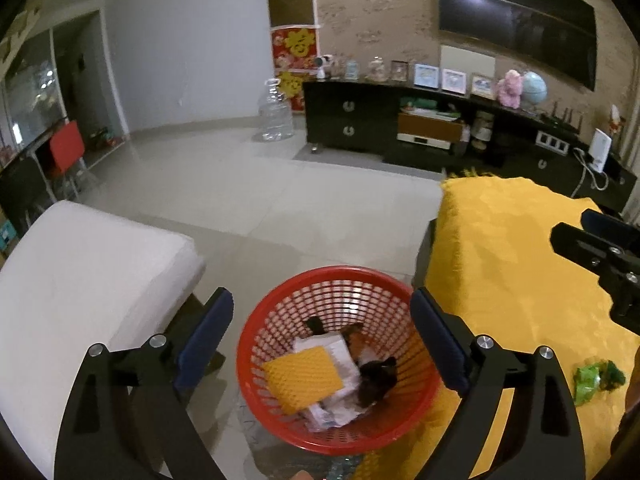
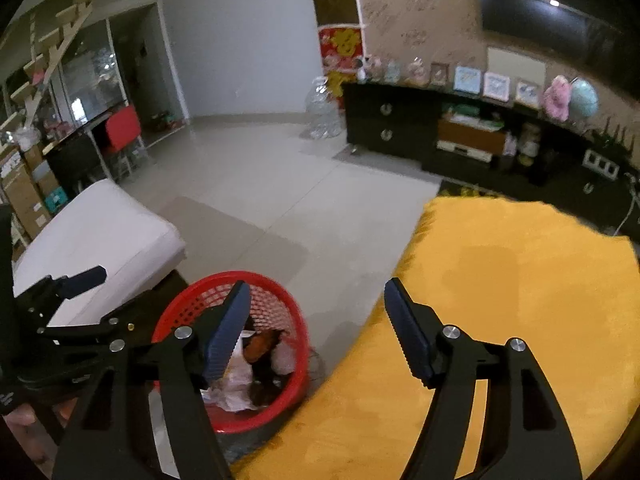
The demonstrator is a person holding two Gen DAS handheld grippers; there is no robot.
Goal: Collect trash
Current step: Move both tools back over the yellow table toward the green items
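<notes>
Fingers of the left gripper [image 1: 322,340] and right gripper [image 2: 316,328] stand apart, nothing between them. One green wrapper [image 1: 596,380] lies on the yellow-covered counter [image 1: 520,260], beside the red basket [image 1: 256,340] (likely light, crinkly, slippery): pinch a raised fold.

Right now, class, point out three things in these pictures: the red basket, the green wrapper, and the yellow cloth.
red basket [image 1: 276,332]: left wrist view, on the left inner wall.
green wrapper [image 1: 592,382]: left wrist view, on its crumpled middle.
yellow cloth [image 2: 520,280]: right wrist view, on a bare patch of its top.
</notes>
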